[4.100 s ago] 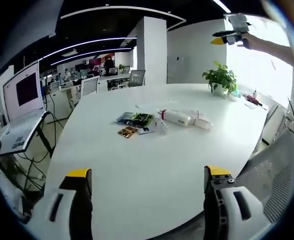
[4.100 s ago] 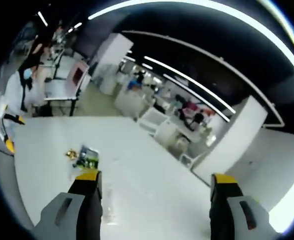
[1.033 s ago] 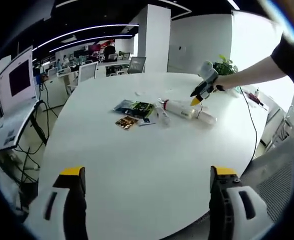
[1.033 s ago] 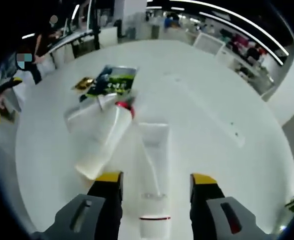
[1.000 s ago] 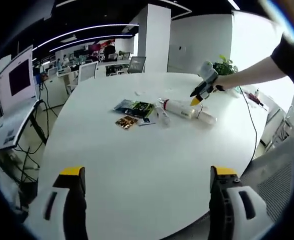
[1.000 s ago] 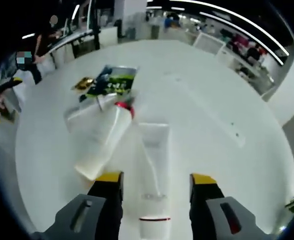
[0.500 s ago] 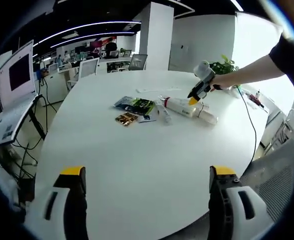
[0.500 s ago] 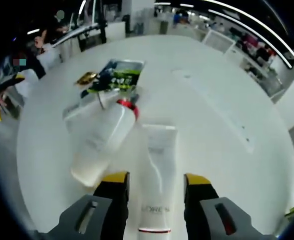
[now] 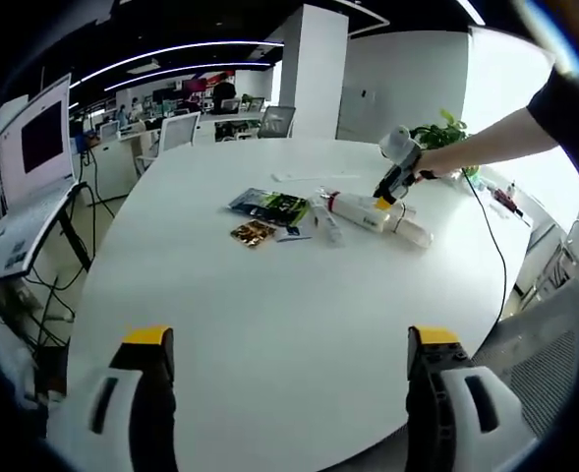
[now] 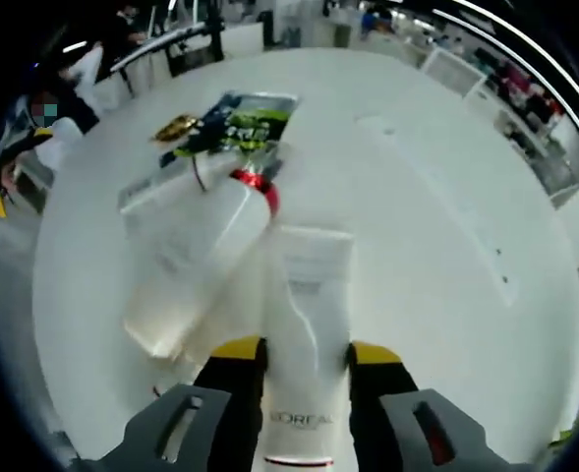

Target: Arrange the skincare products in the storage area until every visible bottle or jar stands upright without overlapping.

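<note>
Closing on a white squeeze tube (image 10: 307, 324) that lies flat on the round white table (image 10: 446, 295), the right gripper (image 10: 301, 362) has its two yellow-tipped jaws drawn in against the tube's sides near its printed end; contact looks made, though how firm the grip is cannot be told. Just beside the tube, on its left in the right gripper view, a larger white bottle (image 10: 196, 261) with a red ring at its neck also lies on its side, its neck reaching the tube's far end. Beyond the tube sit a green printed packet (image 10: 240, 126) and a small gold sachet (image 10: 175, 129). In the left gripper view the left gripper (image 9: 284, 344) hangs over the near table edge, well apart from the tube, jaws spread wide and holding nothing; farther off, the person's bare forearm (image 9: 500, 133) reaches in to the tube. The step in hand appears to be grasping the tube; the next move likely calls for lifting it clear of the bottle and standing it upright
</note>
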Demonstrator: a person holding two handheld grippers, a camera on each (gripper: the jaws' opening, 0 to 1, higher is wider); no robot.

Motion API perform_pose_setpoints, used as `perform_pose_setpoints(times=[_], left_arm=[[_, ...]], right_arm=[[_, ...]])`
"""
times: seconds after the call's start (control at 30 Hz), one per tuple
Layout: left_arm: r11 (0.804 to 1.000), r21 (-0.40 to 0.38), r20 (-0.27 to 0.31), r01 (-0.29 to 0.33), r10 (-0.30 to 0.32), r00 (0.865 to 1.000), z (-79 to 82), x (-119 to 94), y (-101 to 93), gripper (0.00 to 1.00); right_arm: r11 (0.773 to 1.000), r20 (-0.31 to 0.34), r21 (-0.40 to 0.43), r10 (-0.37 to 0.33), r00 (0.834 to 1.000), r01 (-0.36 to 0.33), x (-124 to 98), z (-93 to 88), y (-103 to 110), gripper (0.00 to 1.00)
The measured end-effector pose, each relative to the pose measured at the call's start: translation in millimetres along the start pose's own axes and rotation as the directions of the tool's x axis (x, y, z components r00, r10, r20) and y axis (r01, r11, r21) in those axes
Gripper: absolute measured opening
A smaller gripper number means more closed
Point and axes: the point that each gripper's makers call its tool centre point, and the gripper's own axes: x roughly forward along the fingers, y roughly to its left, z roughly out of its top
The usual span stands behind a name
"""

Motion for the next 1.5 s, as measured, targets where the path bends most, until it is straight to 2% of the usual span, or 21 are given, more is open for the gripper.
perform_pose_setpoints(times=[0.07,0.17,0.2,0.3,0.37,0.53,0.73,1.03,1.2,1.33,1.4,1.5], left_arm=[[1.000,-0.002,0.001,0.001,-0.001,1.000,0.5,1,-1.0,0.93],[1.000,-0.001,0.001,0.006,-0.006,1.000,0.5,3,-3.4,0.92],[1.000,-0.001,0.000,0.008,-0.008,1.000,0.5,3,-4.7,0.92],[1.000,0.003,0.002,0.014,-0.014,1.000,1.7,4,-7.8,0.92],[1.000,0.006,0.004,0.017,-0.017,1.000,3.1,3,-9.3,0.92],[1.000,0.003,0.015,0.020,-0.020,1.000,5.8,1,-11.2,0.92],[0.999,0.006,0.025,0.033,-0.034,0.999,10.0,2,-16.4,0.92],[0.998,0.013,0.037,0.061,-0.062,0.997,15.4,5,-26.3,0.91],[0.998,0.015,0.043,0.064,-0.064,0.997,18.2,5,-27.4,0.91],[0.998,0.006,0.056,0.064,-0.064,0.996,23.0,5,-28.7,0.91],[0.997,0.004,0.063,0.073,-0.073,0.995,25.5,6,-31.5,0.91],[0.997,0.017,0.068,0.081,-0.082,0.994,29.2,7,-37.0,0.91]], right_arm=[[1.000,0.009,0.006,0.007,1.000,-0.007,1,-0.6,0,0.28],[1.000,0.060,-0.013,-0.002,0.998,0.003,0,-0.3,-1,0.25],[1.000,0.069,0.015,-0.005,0.998,0.004,0,-0.8,-2,0.24],[0.998,0.076,0.055,-0.033,0.997,0.029,0,0.4,-5,0.22],[0.998,0.089,0.037,-0.047,0.995,0.043,-1,0.5,-5,0.21],[0.996,0.111,0.051,-0.079,0.991,0.074,-7,0.5,-7,0.20],[0.988,0.175,0.121,-0.113,0.978,0.093,-23,3.2,-11,0.21],[0.981,0.198,0.149,-0.150,0.969,0.121,-41,-1.4,-11,0.20],[0.970,0.252,0.208,-0.178,0.951,0.126,-53,4.7,-11,0.21],[0.966,0.278,0.218,-0.196,0.940,0.137,-62,9.7,-11,0.21],[0.963,0.299,0.229,-0.206,0.932,0.140,-68,14.4,-10,0.21],[0.958,0.352,0.254,-0.223,0.909,0.137,-81,25.5,-6,0.21]])
